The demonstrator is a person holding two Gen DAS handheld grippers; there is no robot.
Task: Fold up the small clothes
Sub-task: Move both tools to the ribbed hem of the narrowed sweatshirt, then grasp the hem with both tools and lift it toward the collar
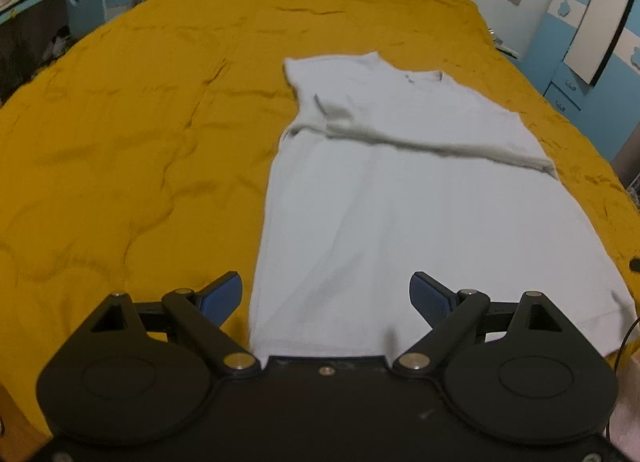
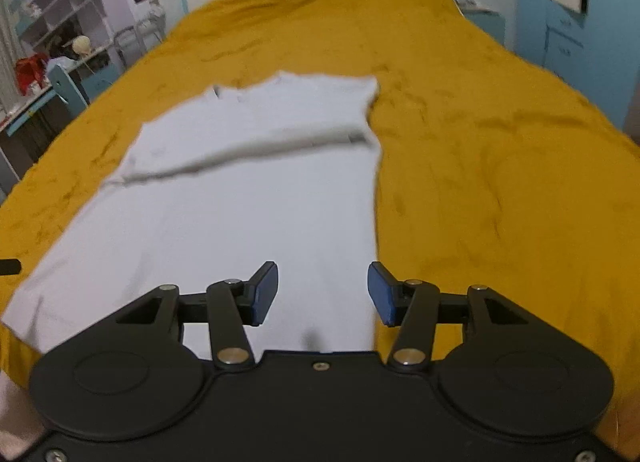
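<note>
A: Tool status?
B: My left tool is spread wide and the right tool about half spread; both empty, above the hem.
A: Garment?
B: Pale grey cotton T-shirt lies flat on the mustard-yellow bed cover, sleeves folded in, long axis running away from me, collar at the far end.

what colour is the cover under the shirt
Mustard yellow bed cover, plain, clearest in the right wrist view.
</note>
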